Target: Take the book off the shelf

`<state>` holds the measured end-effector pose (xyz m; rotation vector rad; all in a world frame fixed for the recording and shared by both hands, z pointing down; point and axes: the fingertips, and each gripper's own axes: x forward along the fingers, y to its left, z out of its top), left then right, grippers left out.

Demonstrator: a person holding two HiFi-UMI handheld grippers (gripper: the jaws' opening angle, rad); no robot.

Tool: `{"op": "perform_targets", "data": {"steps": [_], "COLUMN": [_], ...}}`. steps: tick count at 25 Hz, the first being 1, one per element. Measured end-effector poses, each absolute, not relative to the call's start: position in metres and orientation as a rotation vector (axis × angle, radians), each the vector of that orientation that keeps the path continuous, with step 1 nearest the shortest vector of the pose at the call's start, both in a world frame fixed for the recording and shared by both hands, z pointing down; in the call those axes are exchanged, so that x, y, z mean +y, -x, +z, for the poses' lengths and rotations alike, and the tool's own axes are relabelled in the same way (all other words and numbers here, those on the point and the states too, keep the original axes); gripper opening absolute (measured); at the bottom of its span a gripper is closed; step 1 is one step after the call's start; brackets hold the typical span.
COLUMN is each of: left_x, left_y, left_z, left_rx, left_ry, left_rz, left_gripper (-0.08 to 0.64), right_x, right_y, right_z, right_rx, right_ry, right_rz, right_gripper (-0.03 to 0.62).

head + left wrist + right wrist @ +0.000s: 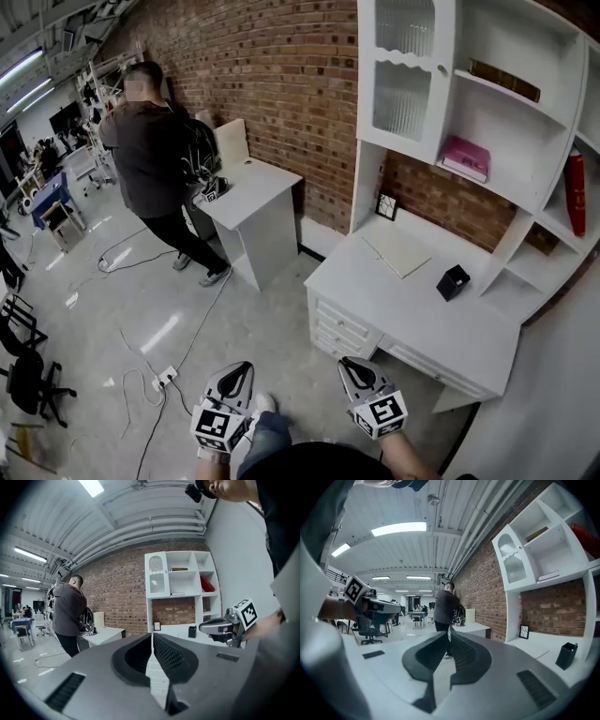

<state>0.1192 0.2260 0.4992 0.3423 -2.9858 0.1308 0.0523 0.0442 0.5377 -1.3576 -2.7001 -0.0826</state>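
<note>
Standing behind everything else, the brick wall (272, 84) backs the largest fixture, a white shelf unit (497, 131) built over a desk top (412, 309). Further along the wall is a separate side table (258, 187), where a person (150, 150) stands facing away; this station has no part in the task.

Book locations, all on the shelf unit:
- pink book (466, 157): lying flat on the middle shelf.
- brown book (503, 80): lying flat on the upper shelf.
- red book (575, 192): upright in the right-hand compartment.

The task sentence does not say which book is meant, so all three are candidates (the pink one appears the most accessible, being low and unobstructed). A pale pad (398, 251) lies flat on the desk top.

The left gripper (234, 371) and right gripper (354, 367) are held low and close to the operator's body, pointing roughly level toward the unit and well apart from it. Both claws are fully closed with nothing between the pads, a sensible carrying posture, since there is nothing to grasp during the approach. They must be opened before any book is reached.

Smaller desk items, a black holder (453, 281) and a picture frame (385, 205), stand clear of the shelves.
</note>
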Motion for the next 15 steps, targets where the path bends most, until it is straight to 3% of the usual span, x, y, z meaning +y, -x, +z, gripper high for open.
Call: {"op": "perform_targets", "data": {"steps": [15], "left_x": [0.293], "left_y": [0.037], "left_z": [0.514], "left_rx": [-2.952], "left_ry": [-0.540], "left_rz": [0.086], "left_gripper": [0.009], "right_x": [0.114], "right_y": [0.081], "right_z": [0.539], "right_rx": [-2.741], "right_ry": [1.201], "right_rz": [-0.147], "right_gripper": [0.034]}}
